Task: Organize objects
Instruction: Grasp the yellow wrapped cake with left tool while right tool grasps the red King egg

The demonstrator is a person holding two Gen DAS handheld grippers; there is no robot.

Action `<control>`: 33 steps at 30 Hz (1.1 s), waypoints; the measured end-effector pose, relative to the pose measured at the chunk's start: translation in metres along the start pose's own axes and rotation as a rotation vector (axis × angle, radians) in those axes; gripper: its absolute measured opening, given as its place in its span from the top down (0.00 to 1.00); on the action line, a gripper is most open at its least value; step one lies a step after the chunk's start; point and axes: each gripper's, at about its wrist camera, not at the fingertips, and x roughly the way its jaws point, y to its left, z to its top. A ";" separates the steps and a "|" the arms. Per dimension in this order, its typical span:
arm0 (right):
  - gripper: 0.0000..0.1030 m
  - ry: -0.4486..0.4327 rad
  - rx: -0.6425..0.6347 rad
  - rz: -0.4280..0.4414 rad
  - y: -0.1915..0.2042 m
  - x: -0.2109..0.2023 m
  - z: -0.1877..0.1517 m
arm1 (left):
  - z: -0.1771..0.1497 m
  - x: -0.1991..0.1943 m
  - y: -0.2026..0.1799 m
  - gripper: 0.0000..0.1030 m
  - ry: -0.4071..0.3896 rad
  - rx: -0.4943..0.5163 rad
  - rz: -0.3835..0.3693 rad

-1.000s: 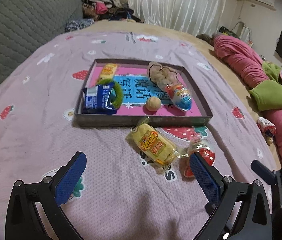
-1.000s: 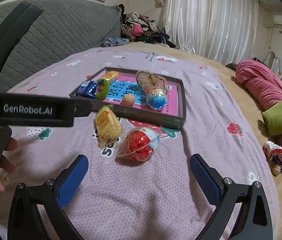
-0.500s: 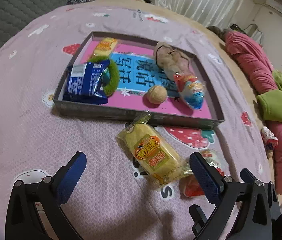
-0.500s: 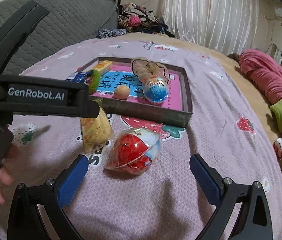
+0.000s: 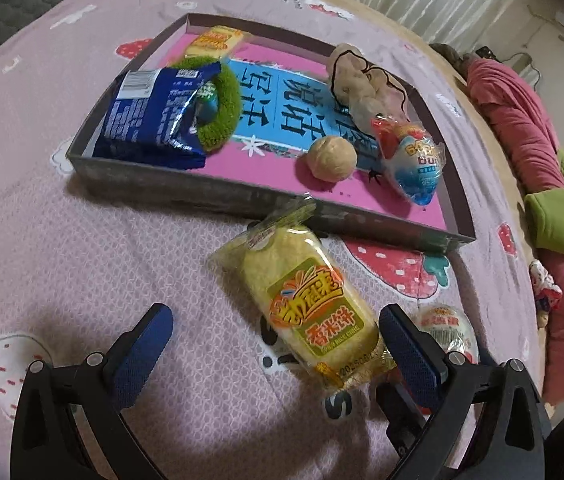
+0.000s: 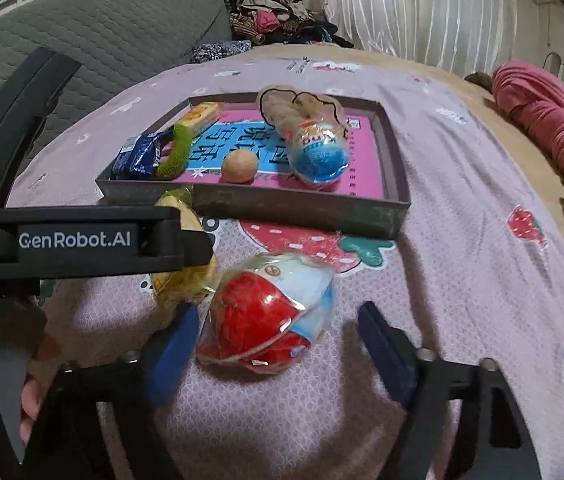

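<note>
Snacks lie on the bed in front of the tray (image 5: 218, 202): your left gripper (image 5: 278, 340) hangs open-fingered over the yellow rice-cracker pack (image 5: 305, 300), touching nothing. Your right gripper (image 6: 272, 340) is closing around the red egg packet (image 6: 266, 312), pads not yet pressing. The yellow pack crowds that left pad. Inside the tray sit a blue packet (image 5: 154, 116), green ring (image 5: 224, 116), walnut (image 5: 331, 158) and blue egg (image 5: 413, 160).

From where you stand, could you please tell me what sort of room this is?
Most likely a bedroom: the tray sits on a bed's strawberry-print sheet, beside a padded headboard, with clothes piled before the curtains.
</note>
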 end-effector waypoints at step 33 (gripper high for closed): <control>0.41 -0.045 0.041 0.059 0.002 -0.023 -0.001 | 0.005 0.011 0.012 0.48 0.040 -0.077 -0.136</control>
